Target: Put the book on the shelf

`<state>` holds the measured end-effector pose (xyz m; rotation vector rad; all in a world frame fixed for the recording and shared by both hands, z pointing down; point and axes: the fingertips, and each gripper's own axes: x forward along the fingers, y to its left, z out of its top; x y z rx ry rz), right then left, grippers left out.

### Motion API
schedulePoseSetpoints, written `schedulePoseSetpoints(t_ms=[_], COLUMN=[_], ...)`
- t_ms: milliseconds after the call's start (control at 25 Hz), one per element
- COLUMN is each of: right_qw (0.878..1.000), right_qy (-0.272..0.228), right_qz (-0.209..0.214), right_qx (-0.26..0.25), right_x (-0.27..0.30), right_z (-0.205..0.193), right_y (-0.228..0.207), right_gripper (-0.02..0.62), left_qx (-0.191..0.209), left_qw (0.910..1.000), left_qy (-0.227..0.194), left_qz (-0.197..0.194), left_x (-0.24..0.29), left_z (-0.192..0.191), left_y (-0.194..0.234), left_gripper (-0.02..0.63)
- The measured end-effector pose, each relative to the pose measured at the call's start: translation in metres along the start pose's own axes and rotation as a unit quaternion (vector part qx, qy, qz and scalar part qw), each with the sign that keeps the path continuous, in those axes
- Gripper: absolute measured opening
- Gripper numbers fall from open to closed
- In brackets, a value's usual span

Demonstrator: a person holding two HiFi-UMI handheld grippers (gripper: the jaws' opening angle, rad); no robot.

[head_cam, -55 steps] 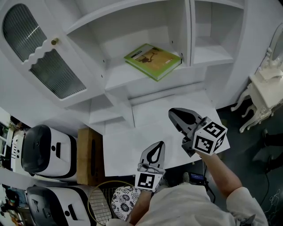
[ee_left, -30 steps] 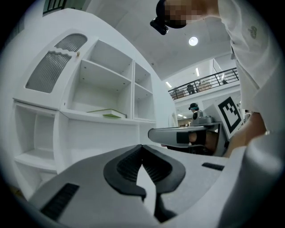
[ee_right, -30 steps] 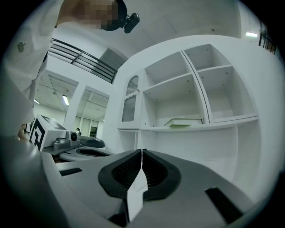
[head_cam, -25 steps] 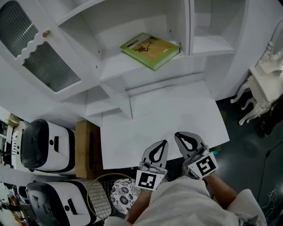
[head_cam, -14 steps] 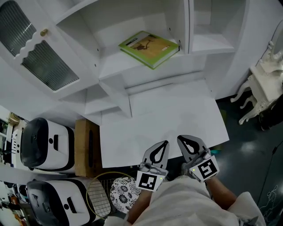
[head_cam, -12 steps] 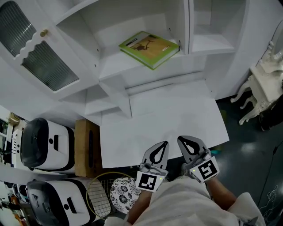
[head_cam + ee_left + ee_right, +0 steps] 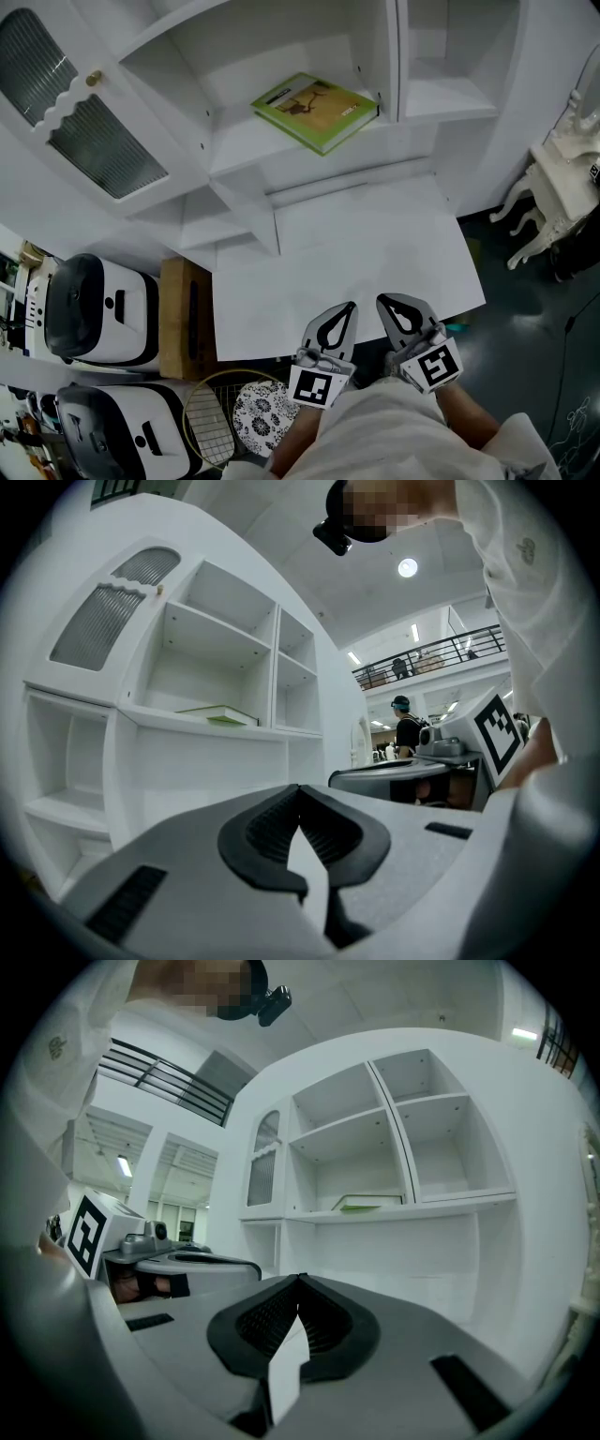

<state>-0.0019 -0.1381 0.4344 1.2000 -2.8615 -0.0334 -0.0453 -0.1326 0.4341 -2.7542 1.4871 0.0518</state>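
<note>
Green-covered, the book (image 7: 316,112) lay flat on the white shelf (image 7: 246,155) — well apart from the left tongs (image 7: 347,307) and right tongs (image 7: 382,302), both closed tight with nothing between them, at the near edge of the bench (image 7: 356,248).

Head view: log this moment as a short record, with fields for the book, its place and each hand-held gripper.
book: green cover, lying flat
place: on the white shelf, in the open compartment
left hand-held gripper: shut, nothing between the jaws, at the near edge of the white table
right hand-held gripper: shut, nothing between the jaws, beside the left one
task state: book is on the shelf
</note>
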Motion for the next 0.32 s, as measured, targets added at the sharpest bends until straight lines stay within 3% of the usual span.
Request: schedulePoseSetpoints(t_ms=[320], right_qw=[1.000], right_qy=[-0.004], right_qz=[-0.007], right_qx=[-0.007], right_x=[0.0007], right_z=[0.0049], right_y=[-0.0033], right_gripper=[0.017], left_qx=[-0.002], left_qw=[1.0000], left_qy=[-0.003], left_qz=[0.002], left_x=[0.0080], left_z=[0.0050], left_y=[0.0023], left_gripper=[0.003])
